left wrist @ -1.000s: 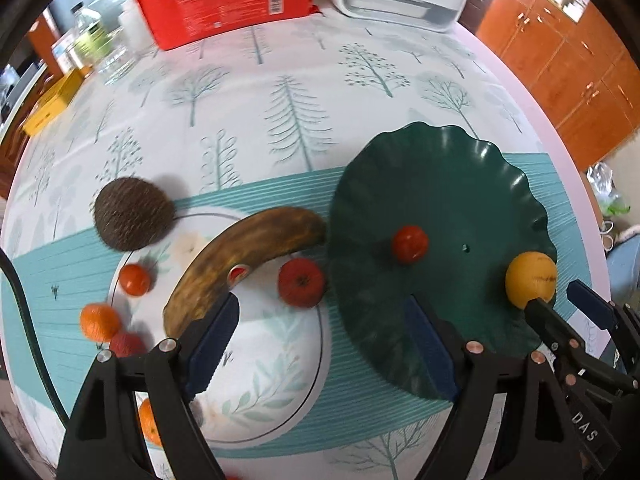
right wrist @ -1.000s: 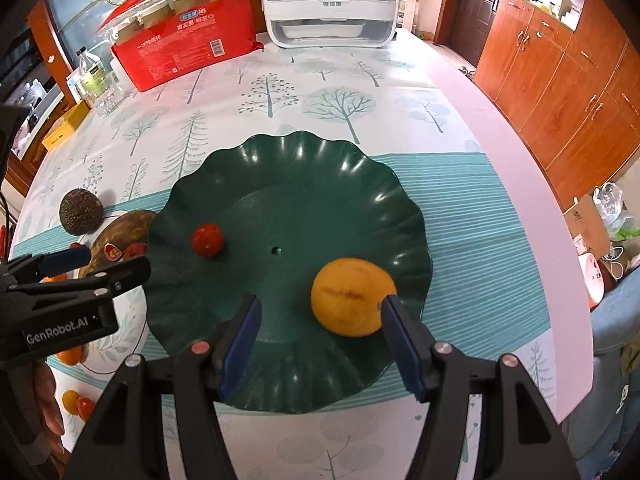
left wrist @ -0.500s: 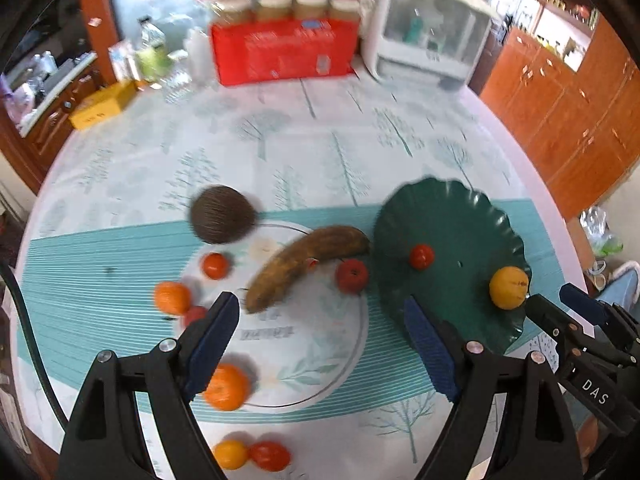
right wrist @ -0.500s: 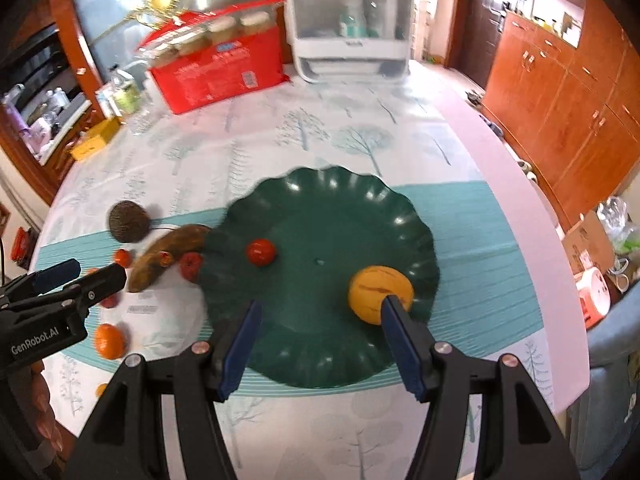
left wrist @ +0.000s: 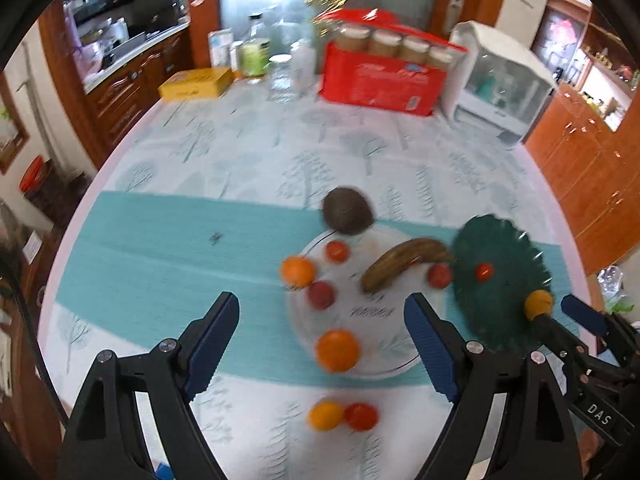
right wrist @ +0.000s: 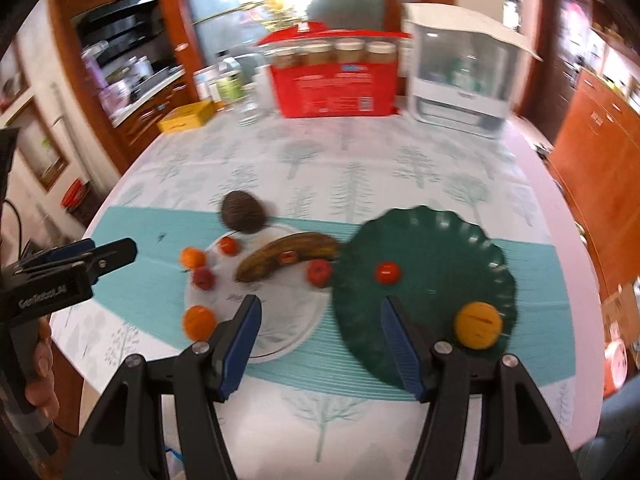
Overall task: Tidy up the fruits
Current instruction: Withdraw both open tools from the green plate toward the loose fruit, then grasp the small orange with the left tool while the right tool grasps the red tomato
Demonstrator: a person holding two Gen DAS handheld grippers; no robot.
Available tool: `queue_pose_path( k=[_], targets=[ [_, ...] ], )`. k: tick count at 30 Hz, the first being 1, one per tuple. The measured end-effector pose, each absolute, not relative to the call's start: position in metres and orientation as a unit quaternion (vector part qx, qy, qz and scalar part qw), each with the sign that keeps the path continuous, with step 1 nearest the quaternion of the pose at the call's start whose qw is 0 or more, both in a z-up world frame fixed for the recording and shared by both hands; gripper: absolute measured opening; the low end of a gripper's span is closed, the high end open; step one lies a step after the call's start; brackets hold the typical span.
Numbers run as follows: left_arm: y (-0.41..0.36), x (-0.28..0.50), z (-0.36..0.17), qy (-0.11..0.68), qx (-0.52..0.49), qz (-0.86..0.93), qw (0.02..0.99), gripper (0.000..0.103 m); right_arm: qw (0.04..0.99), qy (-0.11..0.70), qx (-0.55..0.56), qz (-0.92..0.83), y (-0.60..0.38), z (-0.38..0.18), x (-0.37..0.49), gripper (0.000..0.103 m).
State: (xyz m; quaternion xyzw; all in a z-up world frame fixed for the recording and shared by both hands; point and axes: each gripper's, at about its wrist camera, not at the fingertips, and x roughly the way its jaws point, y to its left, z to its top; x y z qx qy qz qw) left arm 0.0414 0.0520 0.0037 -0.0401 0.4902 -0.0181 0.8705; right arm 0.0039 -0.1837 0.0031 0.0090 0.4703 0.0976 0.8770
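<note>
A green scalloped plate [right wrist: 440, 248] [left wrist: 508, 320] holds a small tomato [right wrist: 388, 272] and a yellow-orange fruit [right wrist: 478, 325]. A white plate [left wrist: 384, 312] [right wrist: 288, 320] beside it holds a brown banana [left wrist: 404, 260] [right wrist: 288, 256], red fruits and oranges [left wrist: 337, 350]. A dark avocado [left wrist: 347, 210] [right wrist: 243, 212] sits at its far rim. Two small fruits [left wrist: 342, 415] lie on the cloth near me. My left gripper [left wrist: 322, 344] is open and empty, high above the white plate. My right gripper [right wrist: 320, 340] is open and empty, above the gap between the plates.
At the table's far end stand a red carton [right wrist: 334, 88] with jars, a white plastic box [right wrist: 460, 88], a yellow box [left wrist: 196, 84] and bottles [left wrist: 256, 58]. Wooden cabinets [right wrist: 600, 128] flank the table. The table edge runs close on the left and right.
Both grippers have pulled up and back from the green plate, so the whole table shows. The left view has swung left over the white plate. No fruit has moved.
</note>
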Motion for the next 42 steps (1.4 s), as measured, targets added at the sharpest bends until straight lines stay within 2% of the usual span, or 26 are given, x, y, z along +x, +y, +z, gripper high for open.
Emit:
queue_pose_path(
  k=[8,16,23,34,40,42],
  targets=[
    [0.081,0.006,-0.023,0.509,-0.023,-0.006,0.861,0.084,0.861,0.476,-0.03,0.175,-0.132,-0.008,-0.01,0.062],
    [0.081,-0.013,-0.064,0.541,0.007,-0.041,0.84,0.084,0.829,0.509,-0.054,0.224,-0.107,-0.044,-0.021,0.062],
    [0.077,-0.022,-0.107,0.577,0.025,-0.098,0.81,0.084,0.8,0.533,-0.087,0.261,-0.095,-0.083,-0.034,0.057],
    [0.073,-0.017,-0.13,0.595,0.044,-0.128,0.792,0.083,0.778,0.544,-0.127,0.288,-0.075,-0.118,-0.037,0.055],
    [0.072,-0.013,-0.134,0.598,0.048,-0.132,0.789,0.083,0.774,0.541,-0.133,0.301,-0.068,-0.127,-0.034,0.045],
    [0.071,-0.012,-0.135,0.6,0.045,-0.136,0.787,0.083,0.77,0.542,-0.138,0.308,-0.065,-0.129,-0.035,0.032]
  ],
)
